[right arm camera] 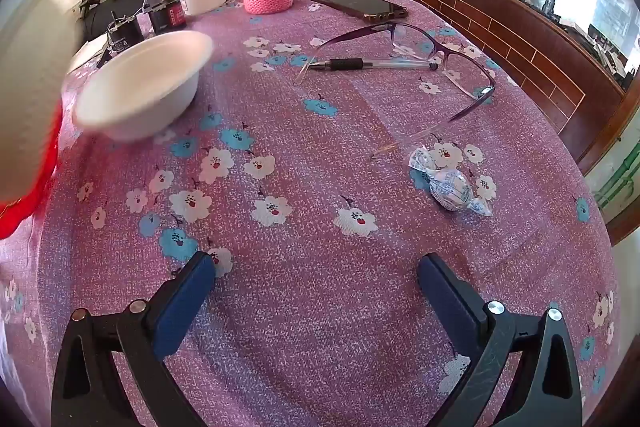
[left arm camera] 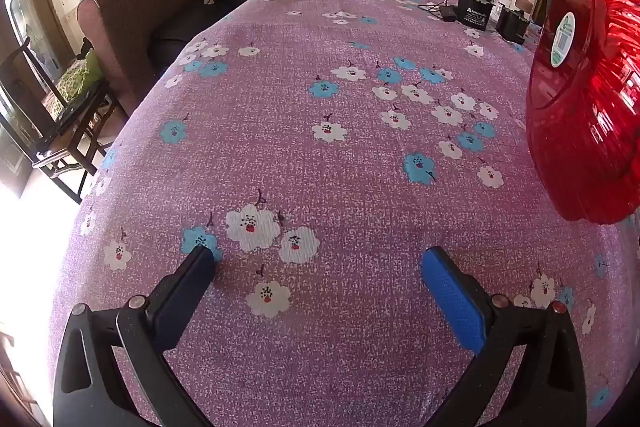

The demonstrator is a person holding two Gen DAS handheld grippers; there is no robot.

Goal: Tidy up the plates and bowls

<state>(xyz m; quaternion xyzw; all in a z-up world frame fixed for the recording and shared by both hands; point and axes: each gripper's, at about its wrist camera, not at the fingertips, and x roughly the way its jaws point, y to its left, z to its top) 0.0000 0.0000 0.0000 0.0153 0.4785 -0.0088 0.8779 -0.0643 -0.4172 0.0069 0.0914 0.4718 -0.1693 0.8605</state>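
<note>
- Judging by the scene, the task stands at its very start: neither the left gripper [left arm camera: 318, 263] nor the right gripper [right arm camera: 316, 269] carries anything; both sets of jaws are spread wide over the flowered tablecloth [left arm camera: 320, 147].
- The white bowl [right arm camera: 144, 89] sits, slightly blurred, well ahead and to the left of the right gripper.
- A red plate [left arm camera: 584, 87] stands tilted at the left view's right edge, possibly held by someone's fingers.
- The next move probably calls for reaching the bowl's rim.
</note>
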